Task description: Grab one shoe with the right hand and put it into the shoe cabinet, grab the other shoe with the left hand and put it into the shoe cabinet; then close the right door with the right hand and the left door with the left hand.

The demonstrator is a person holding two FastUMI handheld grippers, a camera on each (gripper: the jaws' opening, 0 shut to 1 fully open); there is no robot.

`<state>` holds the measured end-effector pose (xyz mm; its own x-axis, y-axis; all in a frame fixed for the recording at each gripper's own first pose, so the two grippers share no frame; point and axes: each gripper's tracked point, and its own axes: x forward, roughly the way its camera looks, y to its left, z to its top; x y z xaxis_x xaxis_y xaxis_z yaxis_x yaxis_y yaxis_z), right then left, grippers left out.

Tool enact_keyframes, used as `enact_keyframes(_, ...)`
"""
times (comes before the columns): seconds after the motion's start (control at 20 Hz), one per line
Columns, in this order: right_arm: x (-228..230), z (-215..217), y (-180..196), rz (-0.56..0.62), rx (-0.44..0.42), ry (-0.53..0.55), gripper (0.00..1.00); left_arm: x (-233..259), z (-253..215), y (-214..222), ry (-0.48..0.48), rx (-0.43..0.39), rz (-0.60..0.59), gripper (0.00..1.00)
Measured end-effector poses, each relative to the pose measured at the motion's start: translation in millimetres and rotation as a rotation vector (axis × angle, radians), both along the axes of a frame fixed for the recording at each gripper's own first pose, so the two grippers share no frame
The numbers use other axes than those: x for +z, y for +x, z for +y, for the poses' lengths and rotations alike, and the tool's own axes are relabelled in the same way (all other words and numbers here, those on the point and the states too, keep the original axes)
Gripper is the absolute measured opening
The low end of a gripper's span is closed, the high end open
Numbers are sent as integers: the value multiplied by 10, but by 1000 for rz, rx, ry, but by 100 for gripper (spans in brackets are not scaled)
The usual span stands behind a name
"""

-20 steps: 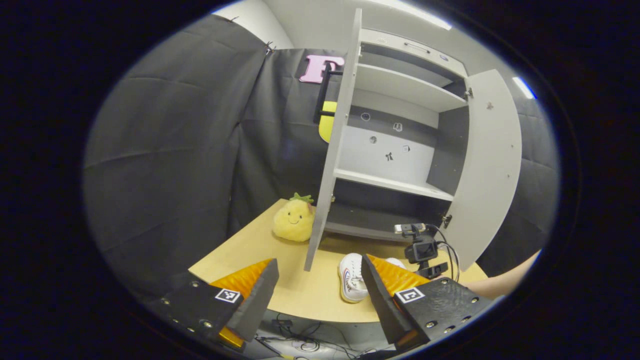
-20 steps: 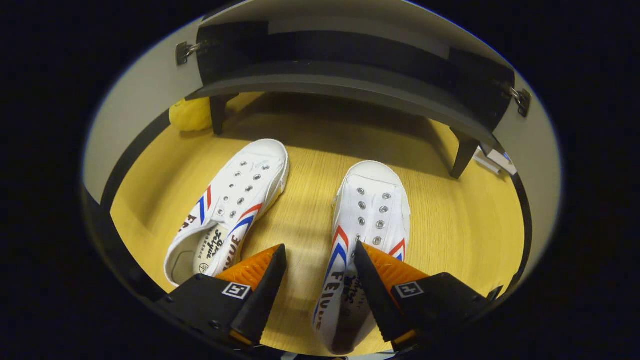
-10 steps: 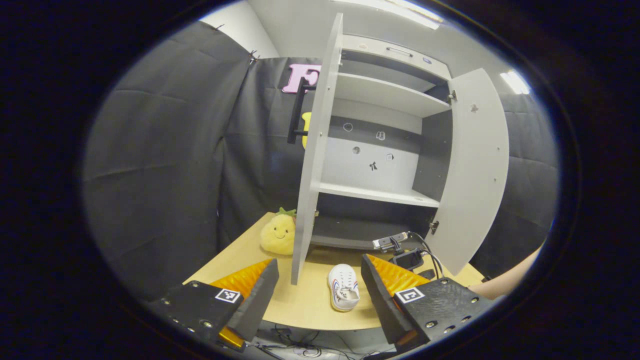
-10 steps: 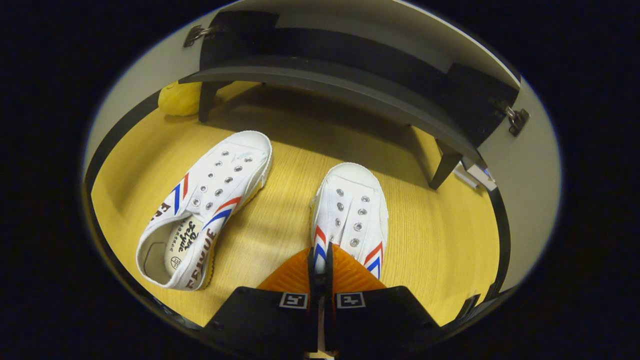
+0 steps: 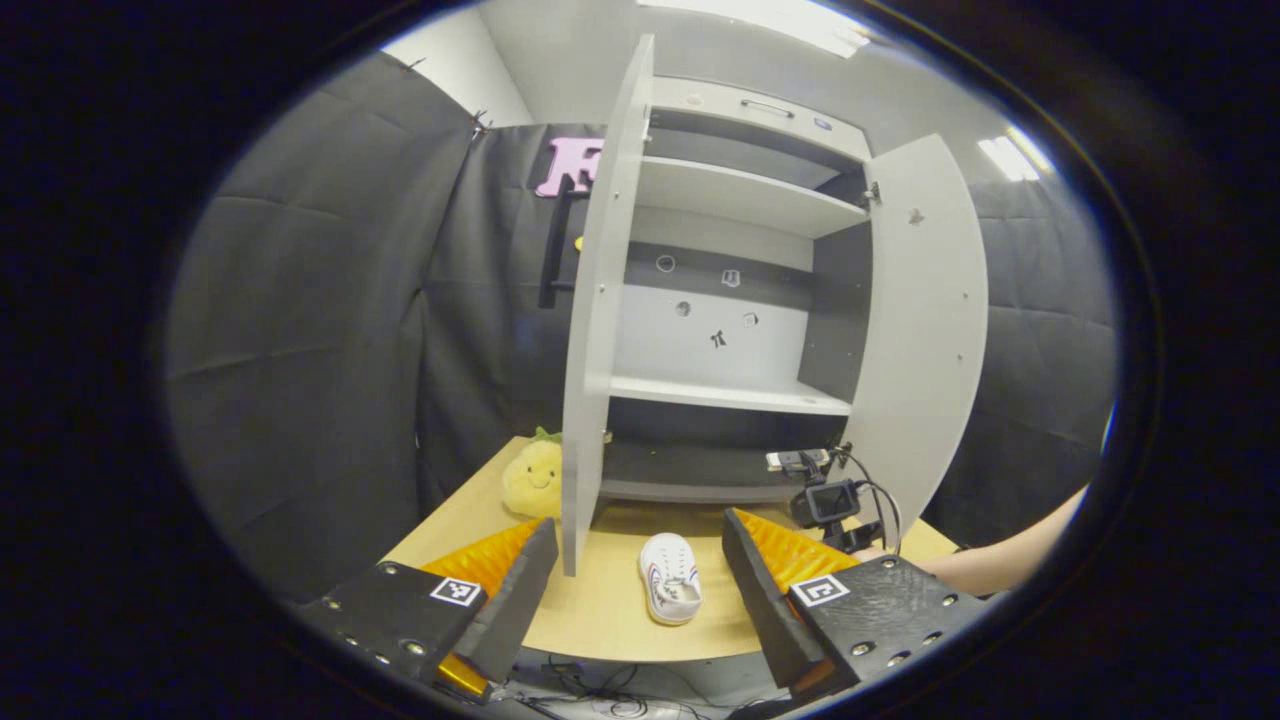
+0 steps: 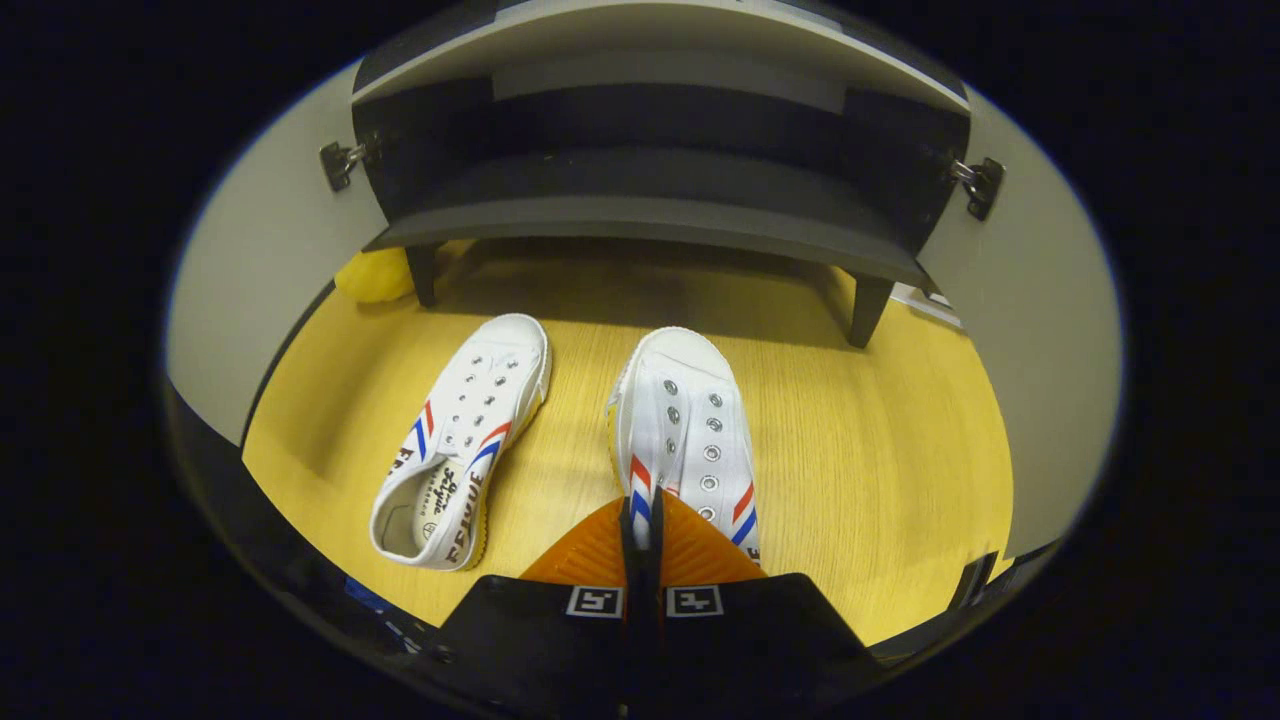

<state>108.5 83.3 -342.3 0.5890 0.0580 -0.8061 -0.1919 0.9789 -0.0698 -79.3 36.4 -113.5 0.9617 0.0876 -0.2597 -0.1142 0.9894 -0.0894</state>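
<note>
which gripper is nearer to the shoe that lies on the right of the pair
Right. The right gripper is shut on the right shoe at its side wall; the left gripper is open, held back from the table's near edge.

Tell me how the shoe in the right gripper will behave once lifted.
The right gripper pinches the right shoe by its thin canvas edge, so the upper will probably fold. Held at the rear, the toe will likely droop. It looks like a light, laceless canvas shoe, so the weight should be easy.
</note>
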Motion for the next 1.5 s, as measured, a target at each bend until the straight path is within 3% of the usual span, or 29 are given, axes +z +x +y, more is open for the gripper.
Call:
enact_keyframes(0.1, 232, -52, -58, -41, 17, 7, 2, 134, 17, 34, 40, -13, -40, 93)
enact_keyframes(0.15, 356, -87, -111, -60, 37, 1, 2, 172, -5, 51, 58, -29, -56, 97)
enact_keyframes(0.25, 640, -144, -178, -111, 44, 8, 2, 208, -55, 97, 77, -65, -74, 94)
enact_keyframes(0.55, 1503, -299, -362, -269, -10, 32, 1, 170, -231, 243, 26, -150, -78, 95)
enact_keyframes(0.7, 1976, -282, -412, -358, -32, 67, 1, 247, -246, 234, 3, -156, -85, 94)
enact_keyframes(0.75, 2123, -254, -412, -390, -26, 80, 1, 276, -203, 203, -4, -150, -86, 97)
enact_keyframes(0.9, 2495, -148, -368, -453, 19, 97, 1, 270, 3, 159, -13, -110, -79, 93)
enact_keyframes(1.2, 3131, 70, 34, -572, 87, 106, 1, 100, 111, 171, -34, -83, -24, 97)
enact_keyframes(1.5, 3635, 259, 742, -664, 108, 173, 1, 279, -52, 462, 31, -110, -41, 95)
